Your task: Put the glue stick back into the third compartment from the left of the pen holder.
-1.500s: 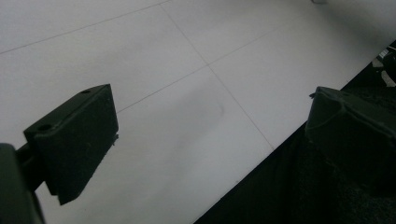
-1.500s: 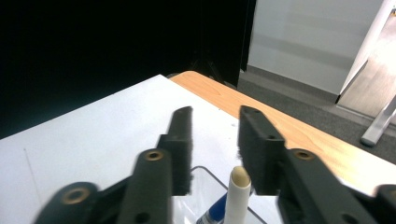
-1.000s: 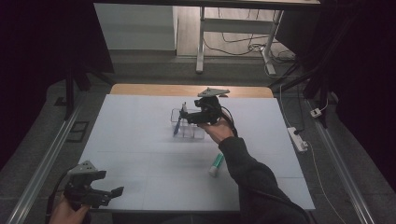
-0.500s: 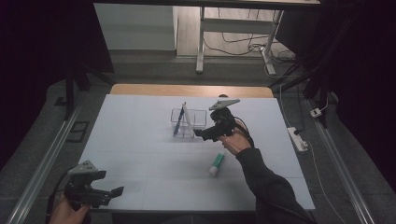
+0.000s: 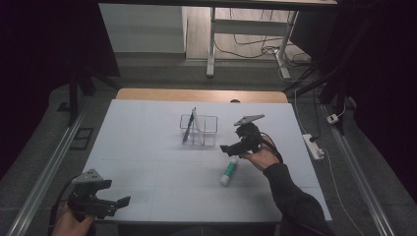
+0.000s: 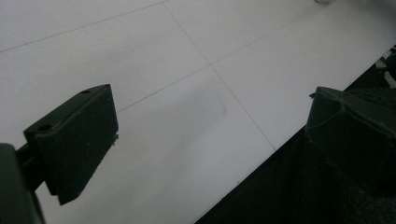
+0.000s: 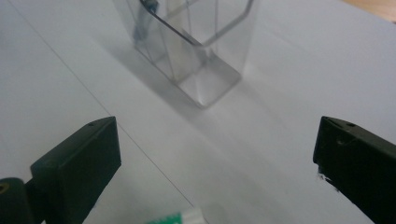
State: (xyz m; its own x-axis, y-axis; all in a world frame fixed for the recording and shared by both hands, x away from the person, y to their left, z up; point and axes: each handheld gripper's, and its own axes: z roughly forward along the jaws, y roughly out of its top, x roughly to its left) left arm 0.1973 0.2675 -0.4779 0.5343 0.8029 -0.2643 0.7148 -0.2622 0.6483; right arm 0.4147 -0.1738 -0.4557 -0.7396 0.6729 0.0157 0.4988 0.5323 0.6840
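A clear plastic compartment holder point(image 5: 205, 131) stands at the middle of the white table point(image 5: 147, 162), with a blue pen point(image 5: 187, 130) leaning in its left cell. A green-and-white glue stick point(image 5: 229, 170) lies flat to the holder's near right. My right gripper point(image 5: 230, 148) hovers open just above the stick's far end, beside the holder. The right gripper view has the holder point(image 7: 201, 46) ahead, the pen point(image 7: 142, 23) inside it, and the stick's tip point(image 7: 180, 218) below the wide-apart jaws. My left gripper point(image 5: 120, 201) is open and empty over the table's near left edge point(image 6: 261, 154).
A wooden strip point(image 5: 201, 95) borders the table's far edge. A white power strip point(image 5: 313, 146) lies on the floor to the right. Metal rails point(image 5: 44, 162) run along the left side, and a desk frame point(image 5: 211, 44) stands beyond the table.
My right gripper has drawn back from over the holder, toward the near right, and now sits lower by the glue stick. The left gripper has stayed put.
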